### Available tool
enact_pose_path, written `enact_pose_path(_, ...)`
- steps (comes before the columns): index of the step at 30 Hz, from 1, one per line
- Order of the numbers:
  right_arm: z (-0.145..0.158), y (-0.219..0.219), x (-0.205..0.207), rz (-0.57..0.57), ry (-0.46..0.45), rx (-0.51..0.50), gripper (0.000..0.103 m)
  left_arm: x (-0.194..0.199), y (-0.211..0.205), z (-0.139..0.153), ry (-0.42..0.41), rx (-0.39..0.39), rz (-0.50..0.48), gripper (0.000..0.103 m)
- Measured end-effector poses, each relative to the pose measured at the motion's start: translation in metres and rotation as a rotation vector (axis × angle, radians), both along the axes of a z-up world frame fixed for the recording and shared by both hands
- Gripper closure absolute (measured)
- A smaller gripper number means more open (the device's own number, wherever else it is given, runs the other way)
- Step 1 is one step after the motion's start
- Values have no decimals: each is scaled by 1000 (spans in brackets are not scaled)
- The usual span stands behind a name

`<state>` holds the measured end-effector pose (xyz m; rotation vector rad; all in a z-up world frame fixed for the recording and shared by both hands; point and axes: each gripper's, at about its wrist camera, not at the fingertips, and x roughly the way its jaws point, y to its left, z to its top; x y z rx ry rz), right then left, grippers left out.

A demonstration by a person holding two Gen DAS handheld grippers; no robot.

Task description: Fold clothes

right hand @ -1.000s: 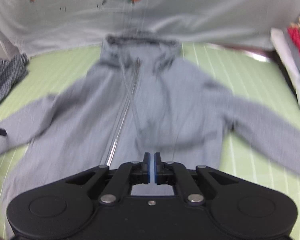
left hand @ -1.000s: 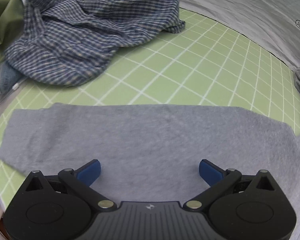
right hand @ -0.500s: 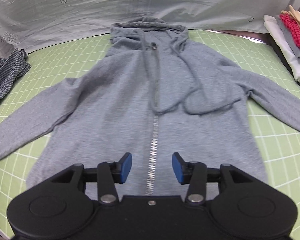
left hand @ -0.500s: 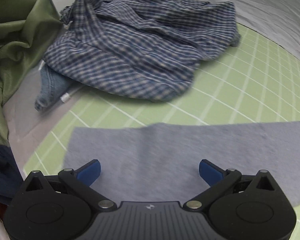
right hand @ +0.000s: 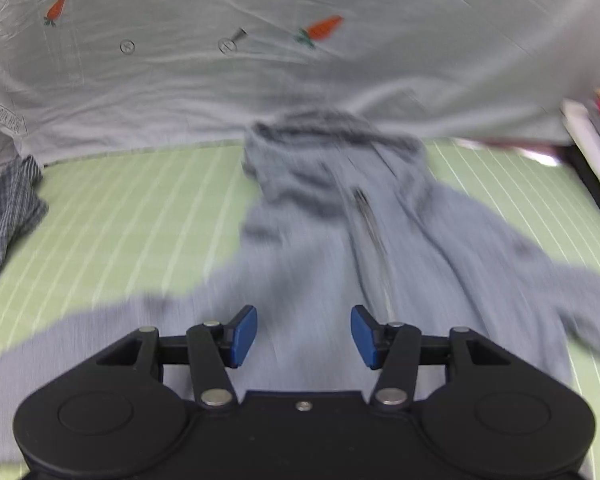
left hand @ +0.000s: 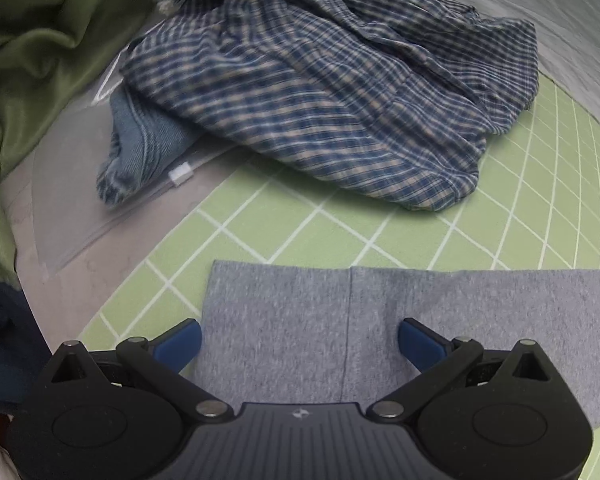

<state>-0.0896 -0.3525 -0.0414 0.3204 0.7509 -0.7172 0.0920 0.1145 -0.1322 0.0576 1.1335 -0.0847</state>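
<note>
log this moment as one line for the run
task: fold clothes | left tool: open over hoodie sleeve | right tool: open over hoodie | plaid shirt: unfolded on mat

A grey zip-front hooded sweatshirt (right hand: pixel 340 240) lies spread over a light green mat with white grid lines (right hand: pixel 140 208), blurred by motion. Its hood sits at the upper centre of the frame, the metal zipper (right hand: pixel 374 240) runs down the middle, and sleeves stretch toward the lower left and the right edge. At the bottom centre, the black right tongs (right hand: pixel 303 336) with blue pads (right hand: pixel 244 336) stand wide apart above the sweatshirt's body, gripping nothing. A pale grey sheet printed with orange carrots (right hand: pixel 300 60) fills the top. A crumpled blue checked shirt (right hand: pixel 8 208) sits at the left edge, and stacked folded textiles (right hand: pixel 598 132) at the upper right.
</note>
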Motion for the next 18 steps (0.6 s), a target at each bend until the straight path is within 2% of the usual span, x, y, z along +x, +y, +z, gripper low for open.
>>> enact_pose_path(3,0,-20,41,59,2,-10,52,1,2,0,3,-2,12,0)
enact_pose_path(7,-11,-40,88,140,36,11,60,-2,7,0,-6,-5,51,0)
enact_pose_path(10,-28,-47,112,142,118,25,62,-3,10,0,-12,-7,73,0)
enact_pose_path(12,-37,-51,121,132,163,36,66,-3,11,0,-14,-6,74,0)
enact_pose_path(13,-40,-54,123,126,177,42,74,-3,11,0,-15,-6,74,0)
enact_pose_path(14,-42,-57,123,121,179,46,88,-3,11,0,-16,-5,75,0)
enact_pose_path(16,-39,-64,118,123,152,58,99,-3,12,0,-19,-5,75,0)
enact_pose_path(18,-21,-73,108,102,57,24,100,-4,13,0,-27,-5,76,0)
